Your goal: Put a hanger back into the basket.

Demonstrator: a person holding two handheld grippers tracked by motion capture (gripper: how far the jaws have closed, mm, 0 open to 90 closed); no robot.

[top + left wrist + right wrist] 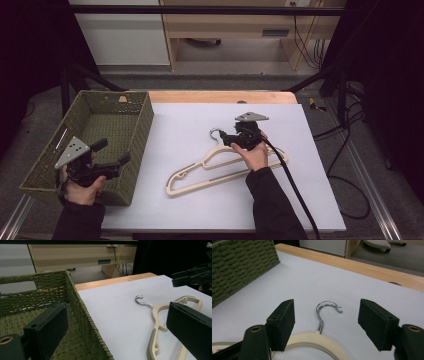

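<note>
A cream hanger (225, 167) with a metal hook (216, 133) lies flat on the white table top (190, 120). My right gripper (227, 138) hovers at the hanger's neck, held by a hand. In the right gripper view its jaws (328, 315) stand open on either side of the hook (327, 305), with the cream neck (317, 338) just below, and the pads touch nothing. My left gripper (114, 151) is open and holds nothing, over the near right corner of the green woven basket (145, 120). From the left gripper view the hanger (160, 310) lies ahead on the right.
The basket (75, 295) sits at the table's left edge, and what lies on its floor is hard to make out. A wooden strip (220, 96) runs along the table's far edge. The right gripper's black cable (295, 190) trails back over the table toward the near edge.
</note>
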